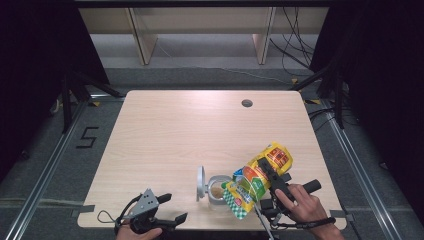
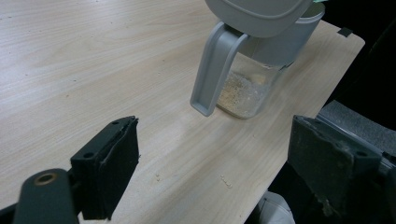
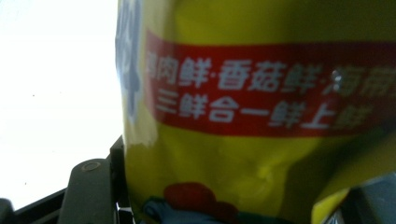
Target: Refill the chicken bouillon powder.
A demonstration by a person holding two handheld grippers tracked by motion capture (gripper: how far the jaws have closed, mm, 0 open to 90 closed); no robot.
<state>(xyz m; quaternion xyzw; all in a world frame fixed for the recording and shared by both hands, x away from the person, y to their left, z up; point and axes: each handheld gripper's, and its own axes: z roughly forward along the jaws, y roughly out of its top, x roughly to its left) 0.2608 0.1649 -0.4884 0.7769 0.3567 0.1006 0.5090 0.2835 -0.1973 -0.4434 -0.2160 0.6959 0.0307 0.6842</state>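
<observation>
The right gripper [image 1: 264, 176] has its fingers clamped across the yellow pouch [image 1: 260, 176], pinching it at mid-body, and in the right gripper view the foil bulges between the black pads with a crease running under the red band. That reads as soft and crinkly: a thin film bag, light, likely slippery on its glossy face, so a squeeze across the belly where the contents give some bulk looks like the safest hold, clear of the mouth. The pouch is tipped down and left, its green-and-white checked end [image 1: 238, 204] sitting right over the open mouth of the clear jar [image 1: 218, 190]. Pouring grains seems to be the work in hand.

The pouch is bright yellow with a red stripe of white characters and orange and green artwork. The jar stands on the bench [image 1: 175, 130] near its front edge, its grey lid [image 1: 201, 183] flipped up on the left side, with a shallow layer of pale grains at the bottom; a few crumbs lie on the wood just beside it.

The left gripper [image 1: 174, 208] rests low at the front-left, fingers spread wide with nothing between them, well apart from the jar.
</observation>
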